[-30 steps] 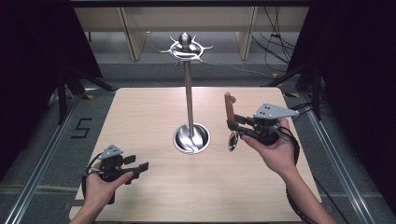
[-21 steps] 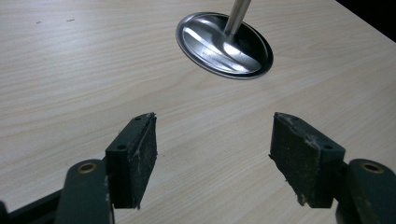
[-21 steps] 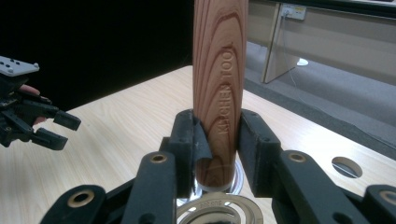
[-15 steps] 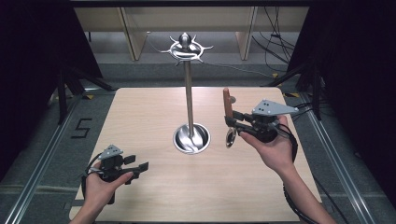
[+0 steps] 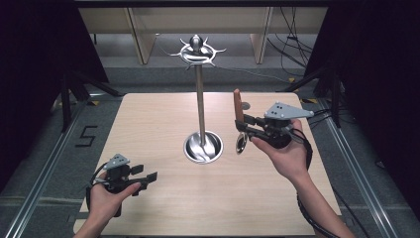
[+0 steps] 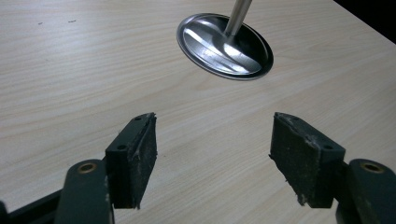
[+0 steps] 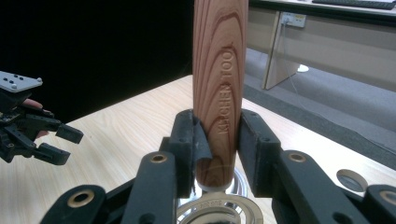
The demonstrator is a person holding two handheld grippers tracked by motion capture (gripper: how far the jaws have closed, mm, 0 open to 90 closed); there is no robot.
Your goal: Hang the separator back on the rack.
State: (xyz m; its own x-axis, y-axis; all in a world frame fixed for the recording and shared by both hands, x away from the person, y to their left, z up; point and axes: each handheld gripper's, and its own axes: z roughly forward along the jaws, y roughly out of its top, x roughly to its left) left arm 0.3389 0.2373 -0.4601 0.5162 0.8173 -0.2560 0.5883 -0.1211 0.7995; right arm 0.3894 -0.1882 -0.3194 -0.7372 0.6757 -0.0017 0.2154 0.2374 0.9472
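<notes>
Wooden-handled utensil up in my right tongs, beside the hanging stand

The counter (image 5: 163, 198) carries a tall steel stand (image 5: 200, 106) at its middle: a round dished base (image 6: 224, 45), a thin pole, a crown of hooks on top. My right tongs (image 5: 246, 125), right of the pole, pinch a kitchen utensil (image 5: 238, 106) low on its wooden handle (image 7: 220, 88), held upright, its metal end (image 5: 241, 143) hanging below, clear of the counter. I judge it light and stiff; the smooth round wood could twist between the pads, so gripping just above the metal collar seems right. My left tongs (image 5: 144, 179), near left, are spread wide over bare wood with nothing between them.
</notes>
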